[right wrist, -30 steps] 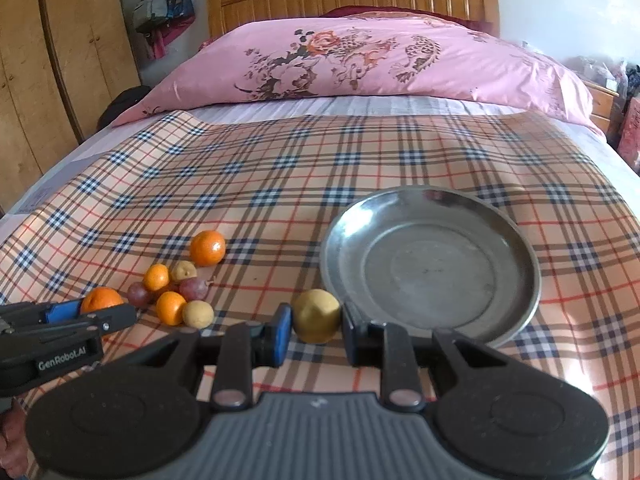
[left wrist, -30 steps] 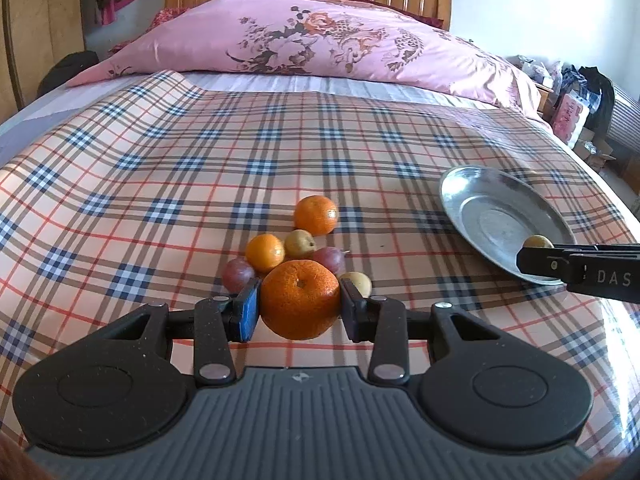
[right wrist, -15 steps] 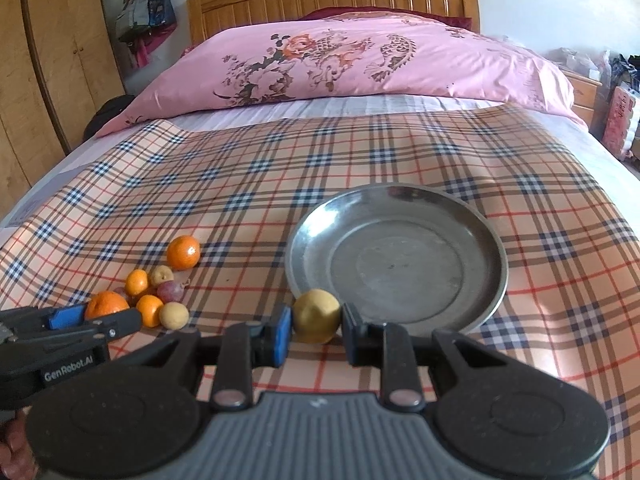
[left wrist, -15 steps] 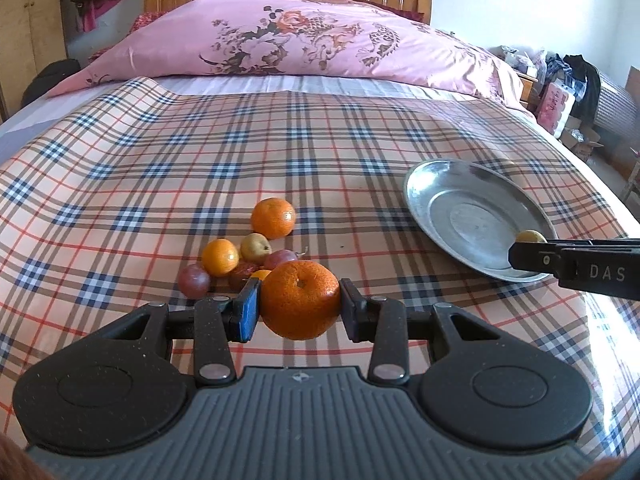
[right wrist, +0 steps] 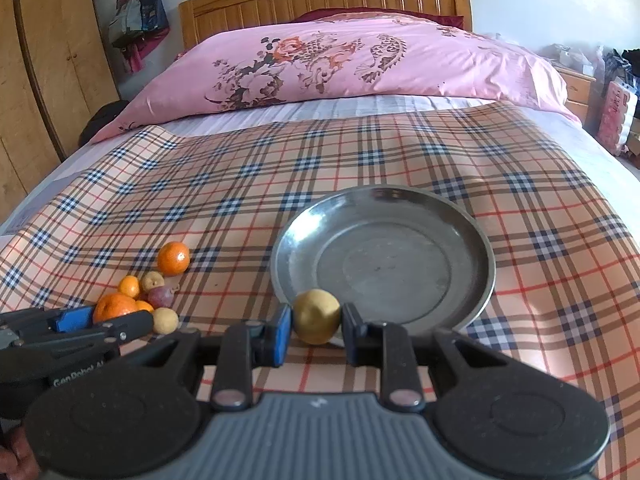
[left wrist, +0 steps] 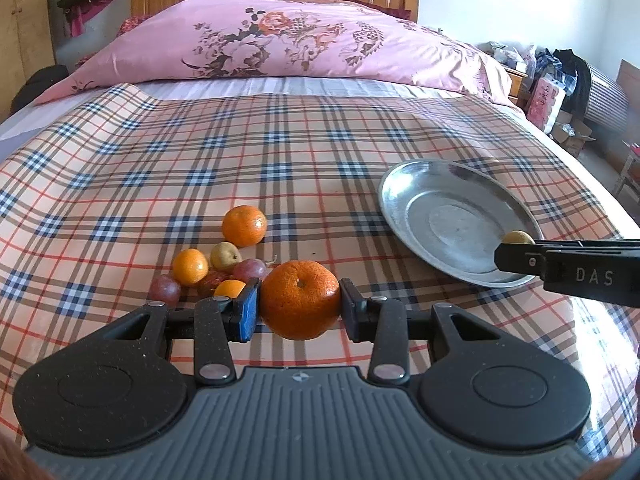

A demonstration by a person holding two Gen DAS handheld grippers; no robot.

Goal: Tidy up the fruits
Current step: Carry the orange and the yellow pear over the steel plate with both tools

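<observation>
My left gripper [left wrist: 299,306] is shut on a large orange [left wrist: 300,299] and holds it above the plaid cloth, just in front of the fruit pile. My right gripper [right wrist: 316,328] is shut on a small yellow pear [right wrist: 317,316] at the near rim of the round metal plate [right wrist: 476,248]. The plate holds nothing. In the left wrist view the plate [left wrist: 404,192] lies to the right, with the right gripper and its pear [left wrist: 516,237] at its near right rim. The pile has oranges [left wrist: 244,225], a yellow pear [left wrist: 225,255] and purple fruits [left wrist: 165,289].
A plaid cloth [left wrist: 200,160] covers the bed. A pink floral pillow [right wrist: 360,60] lies at the back before a wooden headboard. A wooden wardrobe [right wrist: 44,80] stands left. Clutter and boxes [left wrist: 560,92] stand beside the bed on the right.
My left gripper has lifted and drawn back with the orange, so the fruit pile shows further off. My right gripper has moved the pear closer over the plate's near rim.
</observation>
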